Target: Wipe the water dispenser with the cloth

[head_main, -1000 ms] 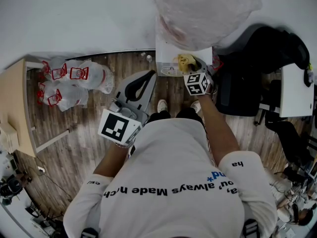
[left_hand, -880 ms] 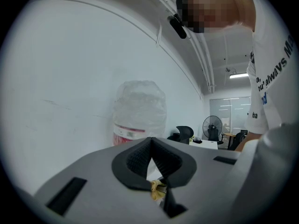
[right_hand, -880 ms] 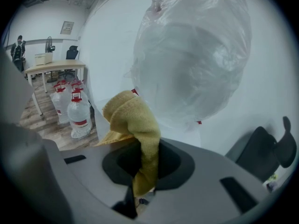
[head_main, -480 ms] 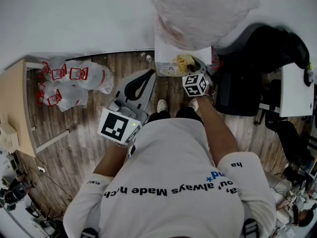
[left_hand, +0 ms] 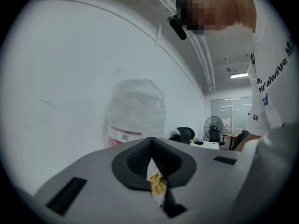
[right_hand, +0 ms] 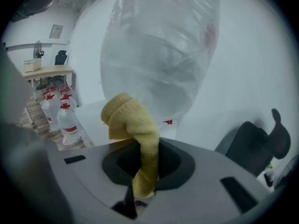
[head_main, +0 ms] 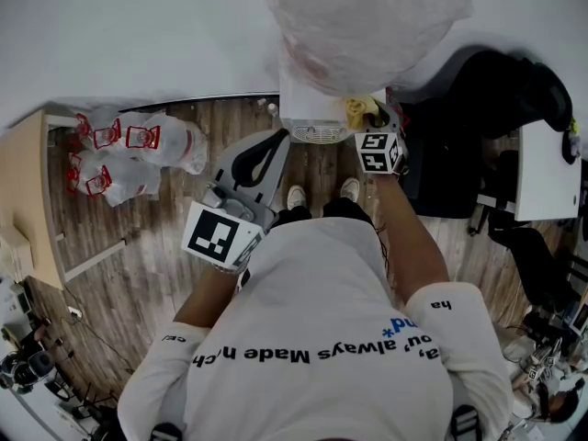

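The water dispenser (head_main: 308, 104) is a white box with a big plastic-wrapped bottle (head_main: 363, 21) on top. My right gripper (head_main: 372, 115) is shut on a yellow cloth (head_main: 356, 111) and holds it against the dispenser's upper front, near its right corner. In the right gripper view the cloth (right_hand: 133, 125) sticks up out of the right gripper (right_hand: 147, 148), just below the bottle (right_hand: 159, 45). My left gripper (head_main: 277, 139) hangs shut with nothing in it, left of the dispenser and apart from it. In the left gripper view the left gripper (left_hand: 150, 141) points at the bottle (left_hand: 138, 111).
Several wrapped water jugs with red caps (head_main: 138, 145) lie on the wooden floor at the left, beside a light wooden table (head_main: 23, 200). A black office chair (head_main: 478, 127) and a white desk (head_main: 542, 168) stand right of the dispenser. The wall is right behind it.
My right gripper has moved the cloth up and a little right along the dispenser's front. The left gripper has stayed where it was.
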A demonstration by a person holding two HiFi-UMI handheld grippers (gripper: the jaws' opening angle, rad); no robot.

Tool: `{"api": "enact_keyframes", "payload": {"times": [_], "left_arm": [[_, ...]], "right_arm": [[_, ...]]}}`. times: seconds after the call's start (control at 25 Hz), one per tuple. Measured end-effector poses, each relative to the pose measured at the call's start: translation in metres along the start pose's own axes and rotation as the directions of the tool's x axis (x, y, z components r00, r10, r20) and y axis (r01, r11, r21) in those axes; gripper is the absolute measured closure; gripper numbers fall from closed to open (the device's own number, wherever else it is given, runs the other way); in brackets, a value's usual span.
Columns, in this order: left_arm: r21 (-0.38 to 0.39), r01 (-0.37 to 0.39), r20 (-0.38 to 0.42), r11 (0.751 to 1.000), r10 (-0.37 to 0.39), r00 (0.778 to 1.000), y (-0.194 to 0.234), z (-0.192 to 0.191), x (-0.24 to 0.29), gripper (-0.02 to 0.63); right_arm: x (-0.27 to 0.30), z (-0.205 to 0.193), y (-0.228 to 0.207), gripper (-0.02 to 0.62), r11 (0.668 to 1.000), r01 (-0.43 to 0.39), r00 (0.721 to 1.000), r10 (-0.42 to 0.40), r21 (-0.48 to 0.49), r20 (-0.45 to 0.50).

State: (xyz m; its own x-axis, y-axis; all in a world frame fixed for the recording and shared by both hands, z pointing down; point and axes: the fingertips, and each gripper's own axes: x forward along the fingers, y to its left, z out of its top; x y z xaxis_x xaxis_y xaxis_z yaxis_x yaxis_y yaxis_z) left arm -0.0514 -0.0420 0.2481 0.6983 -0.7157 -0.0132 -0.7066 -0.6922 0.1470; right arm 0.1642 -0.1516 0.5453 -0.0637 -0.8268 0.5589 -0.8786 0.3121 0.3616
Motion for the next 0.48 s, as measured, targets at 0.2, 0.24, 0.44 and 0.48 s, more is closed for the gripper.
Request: {"api": "enact_keyframes", "payload": {"times": [0.2,0.24,0.44,0.48], "left_arm": [[0.001,-0.014,-0.002,1.000,0.014,1.000,-0.001,-0.001,0.010,0.588],[0.000,-0.018,-0.003,1.000,0.018,1.000,-0.001,-0.001,0.012,0.588],[-0.003,-0.032,-0.005,0.999,0.032,0.999,-0.004,-0.002,0.023,0.588],[-0.003,-0.036,-0.005,0.999,0.036,0.999,-0.004,-0.002,0.026,0.588]], "right_arm": [[0.013,-0.002,-0.032,0.534,1.000,0.009,1.000,-0.009,0.019,-0.010],[0.016,-0.003,-0.037,0.534,1.000,0.008,1.000,-0.008,0.023,-0.012],[0.036,0.002,-0.061,0.534,1.000,-0.011,1.000,0.012,0.023,-0.009],[0.040,0.005,-0.065,0.534,1.000,-0.017,1.000,0.017,0.021,-0.004]]}}
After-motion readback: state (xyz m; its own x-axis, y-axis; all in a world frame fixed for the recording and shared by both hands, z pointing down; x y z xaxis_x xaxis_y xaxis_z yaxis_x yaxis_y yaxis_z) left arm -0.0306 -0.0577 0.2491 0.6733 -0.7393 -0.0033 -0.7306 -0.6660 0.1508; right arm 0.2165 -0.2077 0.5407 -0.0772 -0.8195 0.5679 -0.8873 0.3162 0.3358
